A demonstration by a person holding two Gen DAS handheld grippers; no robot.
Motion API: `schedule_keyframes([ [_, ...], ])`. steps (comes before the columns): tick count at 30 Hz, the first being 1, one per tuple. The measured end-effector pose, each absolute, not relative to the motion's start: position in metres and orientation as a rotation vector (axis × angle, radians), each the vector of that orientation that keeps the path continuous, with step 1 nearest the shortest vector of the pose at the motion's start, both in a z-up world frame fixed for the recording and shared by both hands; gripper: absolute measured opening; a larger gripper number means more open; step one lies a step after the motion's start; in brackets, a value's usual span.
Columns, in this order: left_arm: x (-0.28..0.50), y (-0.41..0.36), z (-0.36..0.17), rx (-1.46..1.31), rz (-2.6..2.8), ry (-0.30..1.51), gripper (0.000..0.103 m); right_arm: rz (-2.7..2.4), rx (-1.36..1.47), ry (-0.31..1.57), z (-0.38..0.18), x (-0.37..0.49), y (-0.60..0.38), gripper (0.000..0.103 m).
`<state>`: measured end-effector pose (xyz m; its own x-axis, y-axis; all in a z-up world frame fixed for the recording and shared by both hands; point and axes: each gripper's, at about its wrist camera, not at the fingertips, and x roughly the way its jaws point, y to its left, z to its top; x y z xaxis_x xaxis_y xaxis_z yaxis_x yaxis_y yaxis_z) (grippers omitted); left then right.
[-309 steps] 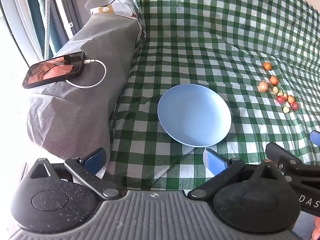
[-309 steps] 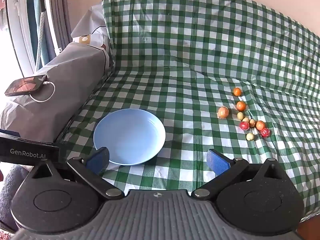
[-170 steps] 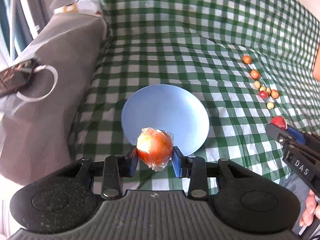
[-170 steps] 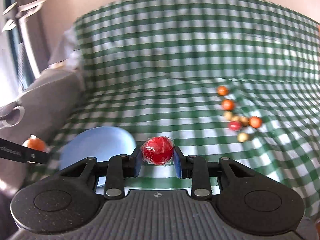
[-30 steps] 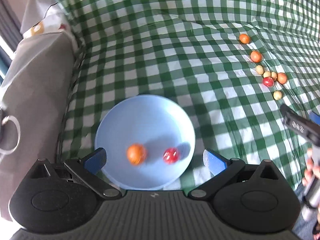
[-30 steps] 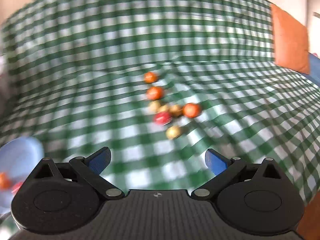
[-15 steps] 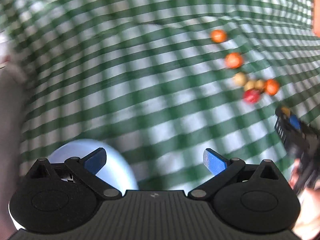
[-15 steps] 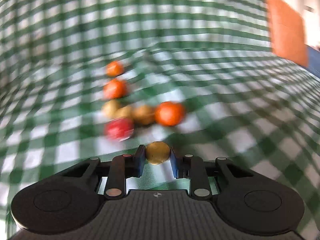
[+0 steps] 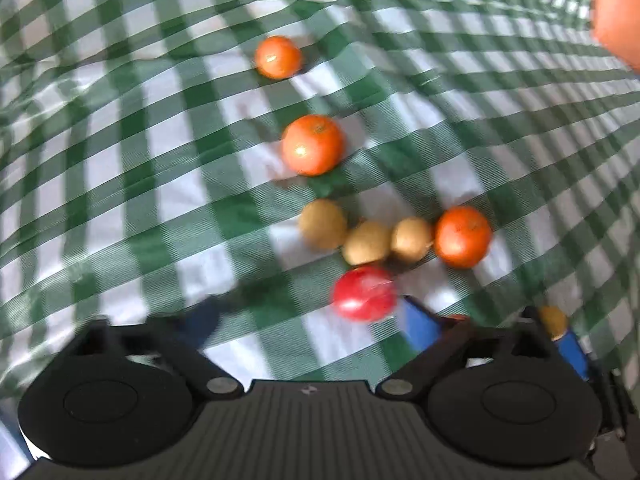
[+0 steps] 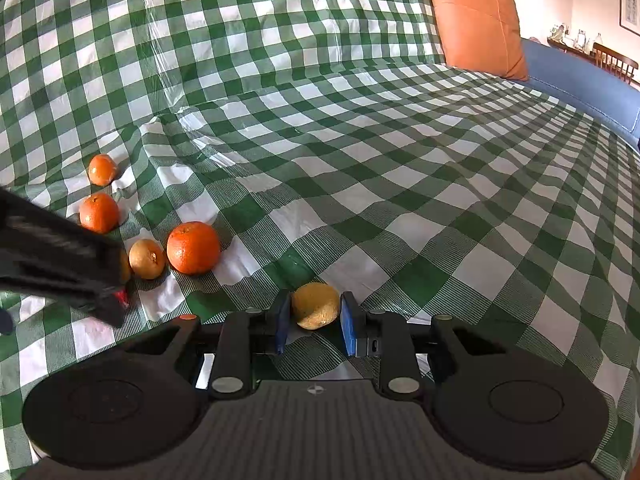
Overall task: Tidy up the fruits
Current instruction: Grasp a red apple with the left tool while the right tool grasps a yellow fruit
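Several small fruits lie in a loose cluster on the green checked cloth [image 9: 120, 160]. My left gripper [image 9: 312, 324] hangs low over them with its jaws closing. A red fruit [image 9: 363, 293] sits between them, close to the right blue pad [image 9: 420, 326] and clear of the left one. Beyond it lie three tan fruits [image 9: 367, 242] and oranges [image 9: 313, 145]. My right gripper [image 10: 314, 320] is shut on a yellow-tan fruit [image 10: 316, 306], just above the cloth to the right of the cluster. The left gripper's black body [image 10: 60, 256] hides part of the cluster there.
An orange cushion [image 10: 476, 20] leans at the back right, with a blue seat [image 10: 580, 80] beside it. The checked cloth [image 10: 400, 160] runs up the backrest in folds. An orange [image 10: 193, 247] and a tan fruit [image 10: 147, 259] lie left of the right gripper.
My left gripper swung from over the blue plate to the fruit cluster, dropped close to it and narrowed its jaws. My right gripper shut on the yellow-tan fruit and still holds it.
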<state>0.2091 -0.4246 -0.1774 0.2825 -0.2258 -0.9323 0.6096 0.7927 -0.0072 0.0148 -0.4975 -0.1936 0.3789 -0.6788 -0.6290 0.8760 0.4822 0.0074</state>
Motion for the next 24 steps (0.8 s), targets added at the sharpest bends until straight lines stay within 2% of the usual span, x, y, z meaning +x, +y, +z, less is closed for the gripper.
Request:
schedule_keyframes([
  [1, 0.209, -0.426, -0.177, 0.392, -0.582, 1.152, 0.073, -1.022, 0.371, 0.608, -0.194, 0.015, -0.498, 0.028],
  [2, 0.208, -0.426, -0.175, 0.405, -0.577, 1.126, 0.061, -1.022, 0.374, 0.606, -0.194, 0.015, -0.498, 0.028],
  [3, 0.207, -0.427, -0.174, 0.41, -0.589, 1.108, 0.038, -1.023, 0.374, 0.605, -0.193, 0.013, -0.494, 0.028],
  [4, 0.207, -0.427, -0.174, 0.419, -0.597, 1.097, 0.035, -1.021, 0.372, 0.606, -0.191, 0.015, -0.493, 0.028],
  [8, 0.208, -0.42, -0.172, 0.401, -0.639, 1.079, 0.035, -1.012, 0.365, 0.607, -0.19, 0.016, -0.494, 0.028],
  [10, 0.209, -0.417, -0.172, 0.386, -0.652, 1.079, 0.039, -1.013, 0.364, 0.607, -0.19, 0.017, -0.494, 0.028],
  [12, 0.212, -0.416, -0.172, 0.373, -0.66, 1.083, 0.059, -1.011, 0.365, 0.607, -0.19, 0.016, -0.495, 0.028],
  [14, 0.214, -0.414, -0.172, 0.367, -0.647, 1.075, 0.062, -1.01, 0.365, 0.607, -0.19, 0.017, -0.495, 0.029],
  [16, 0.218, -0.415, -0.174, 0.362, -0.641, 1.089, 0.061, -1.007, 0.364, 0.607, -0.19, 0.017, -0.496, 0.029],
  [17, 0.219, -0.414, -0.174, 0.355, -0.643, 1.085, 0.054, -1.007, 0.364, 0.607, -0.191, 0.017, -0.495, 0.029],
  [18, 0.219, -0.414, -0.173, 0.357, -0.65, 1.079, 0.036, -1.007, 0.365, 0.606, -0.191, 0.017, -0.495, 0.029],
  [24, 0.215, -0.403, -0.163, 0.331, -0.649, 1.085, 0.035, -1.01, 0.38, 0.592, -0.188, 0.015, -0.497, 0.027],
])
